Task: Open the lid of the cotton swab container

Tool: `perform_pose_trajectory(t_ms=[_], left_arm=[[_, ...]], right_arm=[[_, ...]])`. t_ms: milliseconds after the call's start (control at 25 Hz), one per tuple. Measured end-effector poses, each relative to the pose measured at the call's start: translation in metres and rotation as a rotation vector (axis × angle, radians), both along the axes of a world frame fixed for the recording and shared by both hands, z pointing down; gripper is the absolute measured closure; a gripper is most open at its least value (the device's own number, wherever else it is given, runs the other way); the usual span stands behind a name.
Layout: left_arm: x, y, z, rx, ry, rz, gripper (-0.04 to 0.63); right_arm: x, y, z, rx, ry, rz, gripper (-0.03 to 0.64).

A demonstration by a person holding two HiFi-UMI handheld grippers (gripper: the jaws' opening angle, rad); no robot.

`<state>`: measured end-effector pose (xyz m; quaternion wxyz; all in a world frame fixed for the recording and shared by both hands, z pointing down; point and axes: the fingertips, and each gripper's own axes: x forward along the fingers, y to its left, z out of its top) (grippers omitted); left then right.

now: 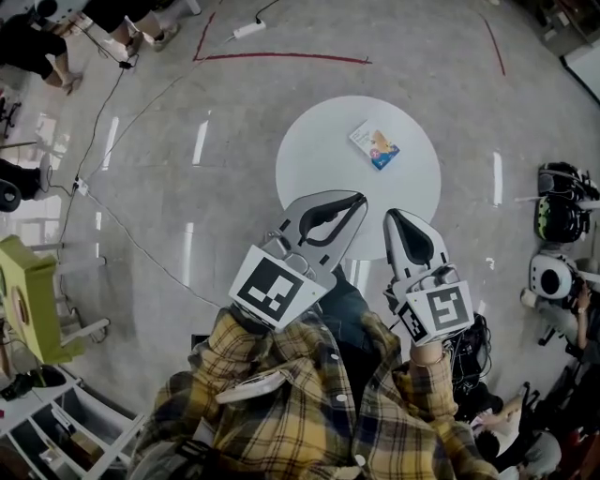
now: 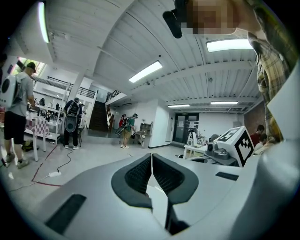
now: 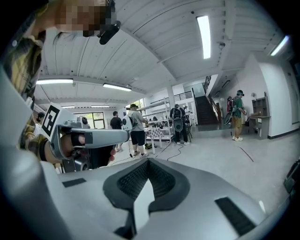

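Observation:
The cotton swab container, a small flat white and blue box, lies on the far part of a round white table. Both grippers hover over the table's near edge, apart from the box. My left gripper is shut with nothing in it, its jaws meeting in the left gripper view. My right gripper is shut and empty too, its pads closed in the right gripper view. Neither gripper view shows the container. Each gripper view shows the other gripper beside it.
Cables and a power strip run over the grey floor, with a red tape line beyond the table. A green chair stands left, backpacks right. People stand farther off.

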<state>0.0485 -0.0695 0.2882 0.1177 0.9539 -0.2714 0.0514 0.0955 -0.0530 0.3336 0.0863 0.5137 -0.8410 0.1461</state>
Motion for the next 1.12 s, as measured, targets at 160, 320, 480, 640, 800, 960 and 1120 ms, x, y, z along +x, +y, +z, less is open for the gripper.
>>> perform_pose_trajectory(t_ms=[160, 320, 480, 640, 800, 960, 1120], left_arm=[[-0.001, 0.0, 0.019, -0.037, -0.01, 0.012, 0.571], [-0.006, -0.002, 0.044, -0.089, -0.031, 0.014, 0.571], [-0.009, -0.004, 0.074, -0.107, -0.068, 0.025, 0.571], [-0.014, 0.002, 0.104, -0.144, -0.106, 0.038, 0.571], [-0.018, 0.011, 0.137, -0.192, -0.153, 0.063, 0.571], [-0.015, 0.016, 0.166, -0.214, -0.162, 0.087, 0.571], [-0.011, 0.014, 0.199, -0.224, -0.22, 0.106, 0.571]], right_arm=[[0.004, -0.003, 0.017, -0.034, 0.004, 0.001, 0.6], [0.007, -0.004, 0.041, -0.082, -0.002, 0.006, 0.6], [0.01, -0.002, 0.069, -0.129, -0.018, 0.02, 0.6], [0.009, 0.003, 0.095, -0.177, -0.04, 0.033, 0.6], [0.005, 0.007, 0.121, -0.22, -0.06, 0.044, 0.6], [0.006, 0.004, 0.141, -0.241, -0.062, 0.052, 0.6], [0.008, 0.0, 0.153, -0.259, -0.064, 0.066, 0.6]])
